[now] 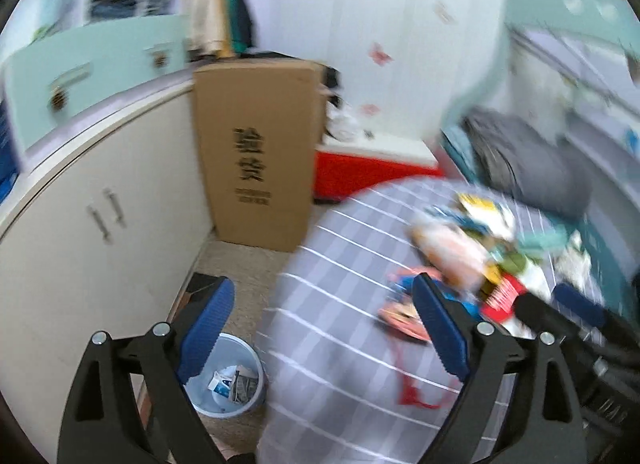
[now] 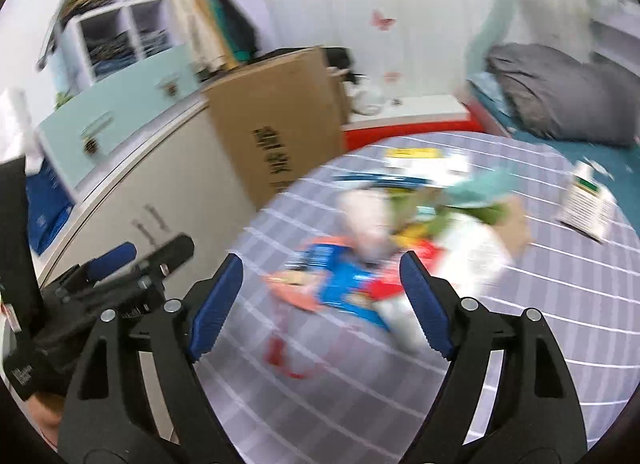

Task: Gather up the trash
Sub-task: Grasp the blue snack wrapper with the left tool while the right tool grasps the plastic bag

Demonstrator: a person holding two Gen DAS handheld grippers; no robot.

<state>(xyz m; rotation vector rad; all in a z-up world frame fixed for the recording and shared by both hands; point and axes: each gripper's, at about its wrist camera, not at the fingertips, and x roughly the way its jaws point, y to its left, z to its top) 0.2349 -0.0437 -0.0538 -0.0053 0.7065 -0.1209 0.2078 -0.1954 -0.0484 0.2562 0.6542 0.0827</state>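
Right wrist view shows the right gripper (image 2: 320, 304) wide open and empty above the trash pile (image 2: 400, 248) on the round table (image 2: 400, 404), at twelve o'clock. Wrappers look light, thin, crinkly; pinch an edge. Left gripper (image 1: 324, 328) is also open, bin (image 1: 230, 380) at seven o'clock.

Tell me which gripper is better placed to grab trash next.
Right. The right gripper is open with the wrapper pile between its jaws; the left gripper, also open, frames bare tablecloth beside the bin.
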